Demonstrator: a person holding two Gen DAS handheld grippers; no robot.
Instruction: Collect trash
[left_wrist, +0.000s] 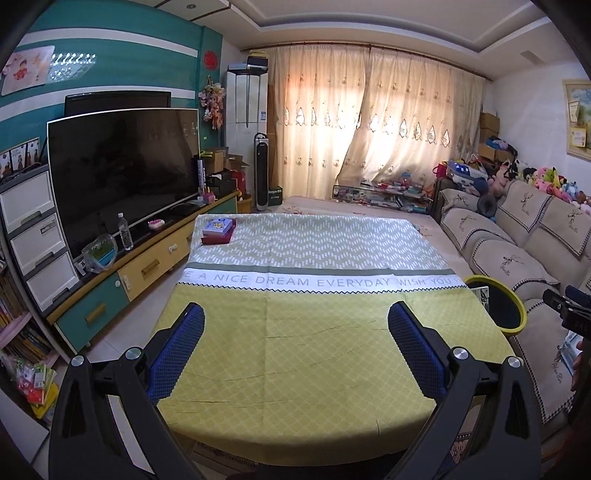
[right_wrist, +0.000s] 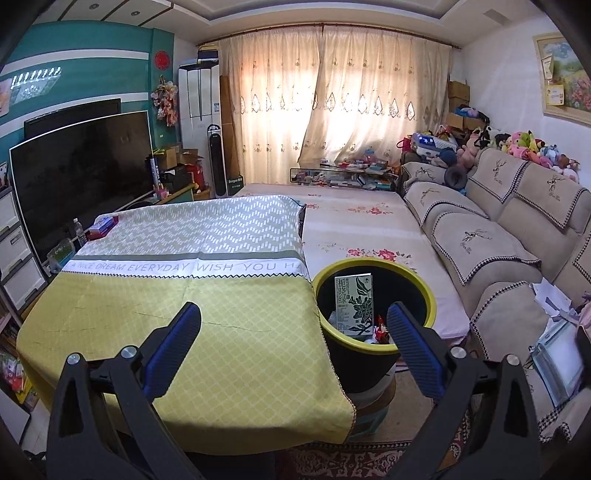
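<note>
A black bin with a yellow rim (right_wrist: 424, 291) stands at the table's right edge; it also shows in the left wrist view (left_wrist: 517, 306). Inside it a green and white box (right_wrist: 354, 304) stands upright, with a small red scrap (right_wrist: 380, 332) beside it. My right gripper (right_wrist: 293, 319) is open and empty, hovering over the table's right edge next to the bin. My left gripper (left_wrist: 295, 321) is open and empty above the yellow-green tablecloth (left_wrist: 295, 350). A blue box on a red box (left_wrist: 218, 229) lies at the table's far left corner.
A TV (left_wrist: 122, 166) stands on a low cabinet (left_wrist: 147, 266) at the left with a water bottle (left_wrist: 125, 232). A beige sofa (right_wrist: 498, 243) runs along the right. A floral mat (right_wrist: 351, 229) lies beyond the table. Curtains (left_wrist: 369, 122) cover the back window.
</note>
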